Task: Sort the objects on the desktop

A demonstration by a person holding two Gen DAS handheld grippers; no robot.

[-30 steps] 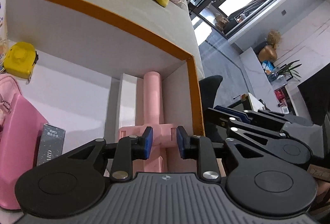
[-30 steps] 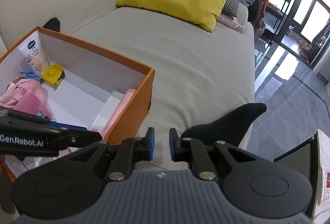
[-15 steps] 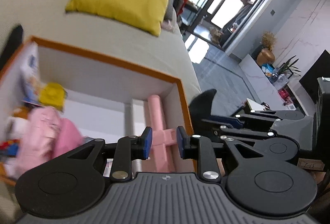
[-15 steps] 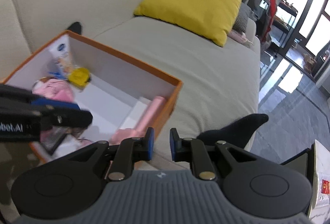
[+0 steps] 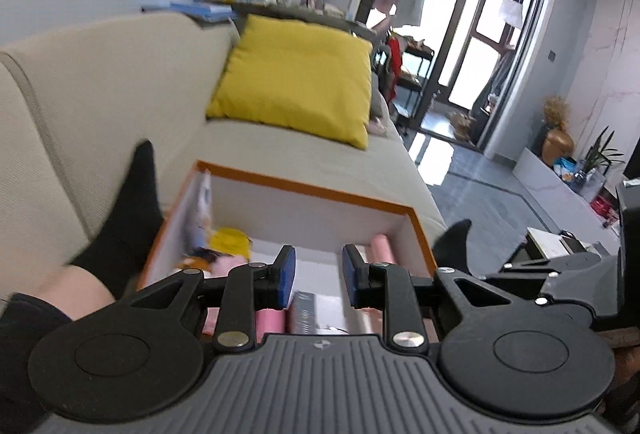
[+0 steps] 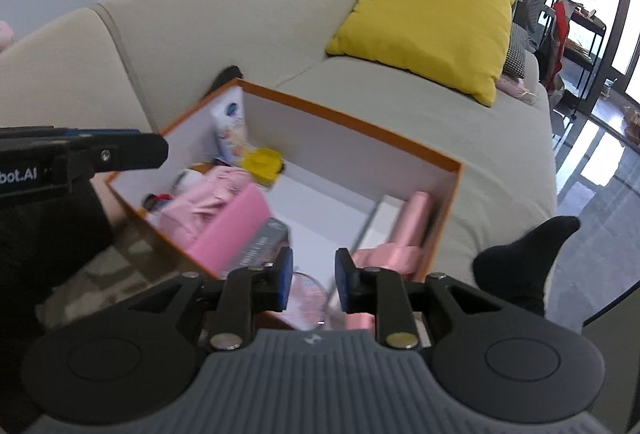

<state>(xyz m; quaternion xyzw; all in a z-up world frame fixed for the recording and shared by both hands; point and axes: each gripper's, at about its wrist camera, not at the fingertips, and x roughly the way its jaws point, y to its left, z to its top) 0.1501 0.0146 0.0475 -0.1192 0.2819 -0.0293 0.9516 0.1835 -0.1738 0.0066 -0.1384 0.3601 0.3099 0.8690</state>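
Right, largest first.
Sofa point(image 6: 400, 122): beige, it carries everything; my black-socked feet rest on its seat at either side of the box.
Yellow cushion point(image 6: 432, 26): leans against the backrest, well beyond the box.
Box point(image 6: 352, 116): orange-rimmed, white inside, open-topped, standing on the sofa seat below both my claws.
Pink bag point(image 6: 208, 200): soft and crumpled, in the left part of the box, with a flat pink case point(image 6: 232, 230) lying against it.
Pink handheld fan point(image 6: 404, 230): lies along the box's right wall, handle pointing to the far side.
Grey carton point(image 6: 260, 246): beside the pink case, near the front of the box; its print is too blurred to read.
Cream tube point(image 6: 232, 126): white with a blue logo, upright in the far left corner.
Yellow tape measure point(image 6: 262, 164): just beside the tube on the box floor.
Left claw point(image 5: 316, 276): blue pads slightly apart, nothing between them, hanging over the box.
Right claw point(image 6: 310, 280): pads a little apart and empty, jaws have just been opening, above the box's near edge.
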